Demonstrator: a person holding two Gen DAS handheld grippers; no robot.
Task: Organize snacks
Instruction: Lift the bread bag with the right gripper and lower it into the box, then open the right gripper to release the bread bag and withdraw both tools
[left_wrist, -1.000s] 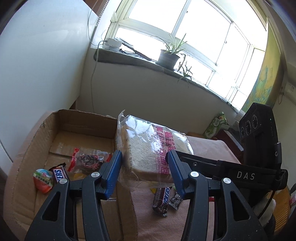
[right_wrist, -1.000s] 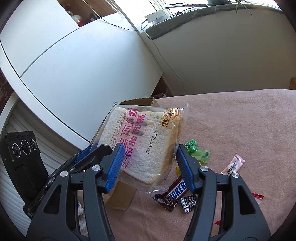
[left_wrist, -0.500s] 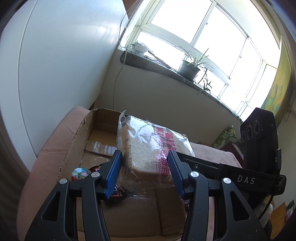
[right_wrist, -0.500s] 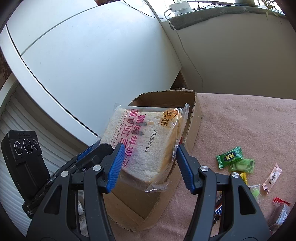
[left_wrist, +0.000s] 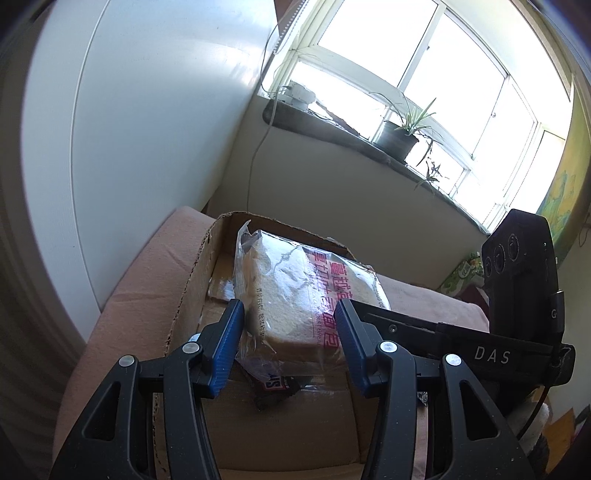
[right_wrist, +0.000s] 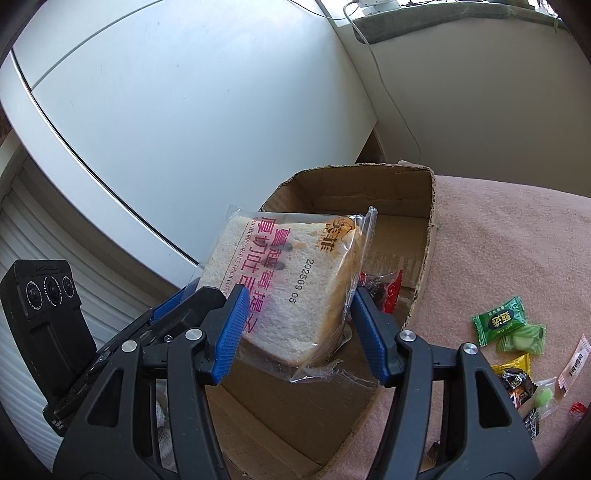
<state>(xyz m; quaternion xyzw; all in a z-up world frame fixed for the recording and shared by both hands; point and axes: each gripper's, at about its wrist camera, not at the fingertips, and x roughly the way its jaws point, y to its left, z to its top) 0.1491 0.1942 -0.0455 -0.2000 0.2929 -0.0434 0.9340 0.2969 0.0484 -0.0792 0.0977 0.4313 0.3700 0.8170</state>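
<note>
The left claw (left_wrist: 288, 332) grips one side of the bagged sliced bread (left_wrist: 295, 291), its blue pads (left_wrist: 227, 347) pressed to the plastic wrapper. The loaf hangs over the open cardboard box (left_wrist: 192, 280), above a Snickers bar (left_wrist: 275, 384) on the box floor. The right claw (right_wrist: 295, 328) clamps the other side of the same bread, held tilted over the box beside a red-wrapped snack (right_wrist: 388, 291). Both claws point downward at a slant toward each other. To the right, green candies (right_wrist: 498, 321) and other small sweets lie loose on the pink cloth (right_wrist: 509, 240).
</note>
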